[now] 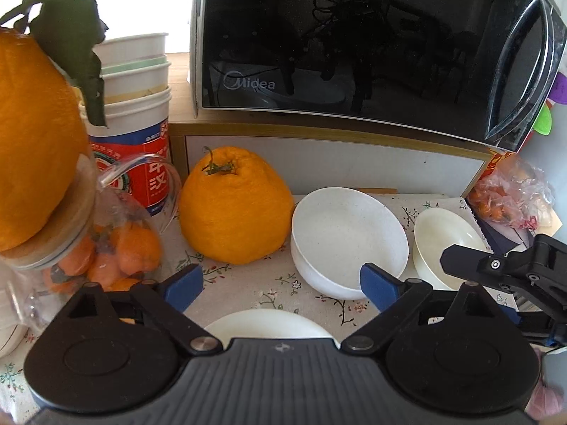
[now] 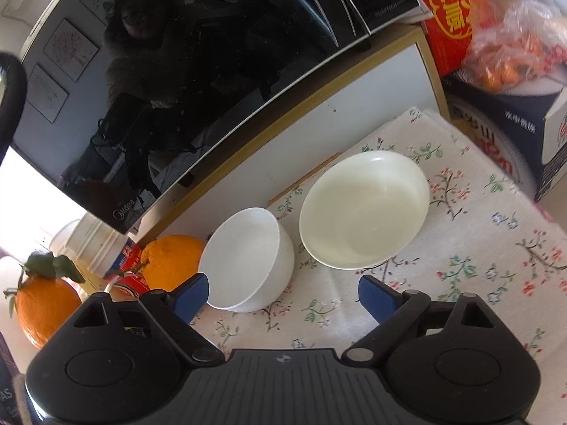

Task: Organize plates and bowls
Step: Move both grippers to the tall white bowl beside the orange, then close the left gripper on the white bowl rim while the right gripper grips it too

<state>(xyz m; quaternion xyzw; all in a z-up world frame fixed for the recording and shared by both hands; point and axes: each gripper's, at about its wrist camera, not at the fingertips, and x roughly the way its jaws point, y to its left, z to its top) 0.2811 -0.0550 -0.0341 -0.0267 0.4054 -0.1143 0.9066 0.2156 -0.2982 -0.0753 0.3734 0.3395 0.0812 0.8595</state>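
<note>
A white speckled bowl [image 1: 349,237] stands on the floral tablecloth, with a cream bowl [image 1: 441,239] to its right. A white plate [image 1: 269,324] lies just below my left gripper [image 1: 283,287], which is open and empty above the cloth, its right finger near the white bowl's rim. In the right wrist view the white bowl [image 2: 248,255] and cream bowl [image 2: 365,209] sit side by side. My right gripper [image 2: 283,295] is open and empty, hovering in front of both bowls. The right gripper also shows at the right edge of the left wrist view [image 1: 496,269].
A large orange [image 1: 234,205] sits left of the white bowl. A glass jar of small oranges [image 1: 106,258], stacked paper tubs [image 1: 134,81] and another orange [image 1: 32,148] crowd the left. A Midea microwave [image 1: 372,42] stands on a shelf behind. A bagged fruit pile [image 2: 514,46] and boxes lie right.
</note>
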